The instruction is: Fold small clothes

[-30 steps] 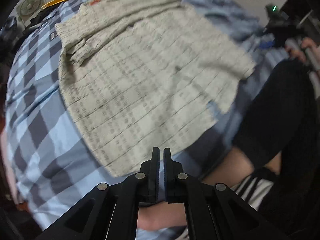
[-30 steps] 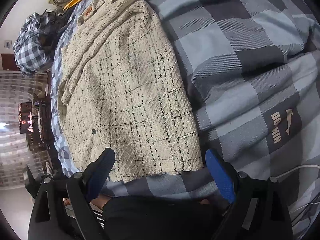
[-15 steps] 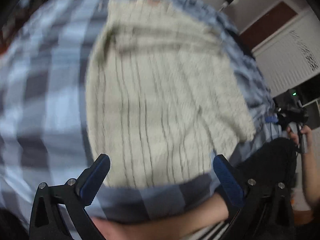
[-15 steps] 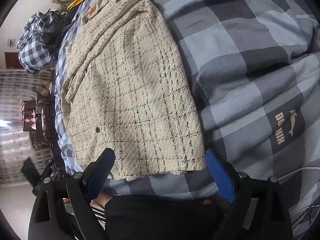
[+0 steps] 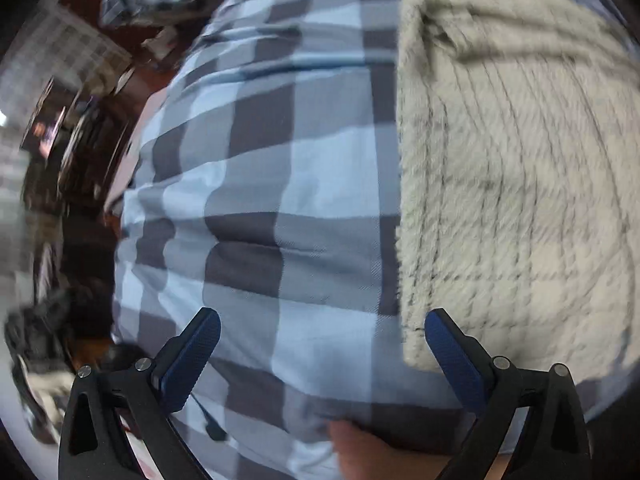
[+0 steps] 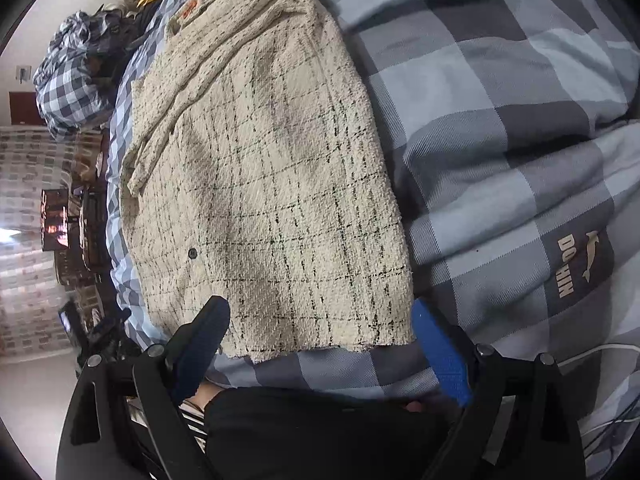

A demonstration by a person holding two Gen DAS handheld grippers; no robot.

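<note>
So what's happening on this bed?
A person is about to fold a cream tweed jacket lying flat on a blue checked duvet. They hold a two-fingered tool in each hand. Both the left tool and the right tool are open and empty, poised near the jacket's bottom hem; nothing is gripped yet.

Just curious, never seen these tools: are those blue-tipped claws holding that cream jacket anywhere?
No. Both the left gripper and right gripper stand open above the jacket; nothing is held.

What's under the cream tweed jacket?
The cream tweed jacket lies flat on a blue-grey checked duvet, which shows on all sides of it. Whatever sits directly beneath the jacket is covered and cannot be seen.
</note>
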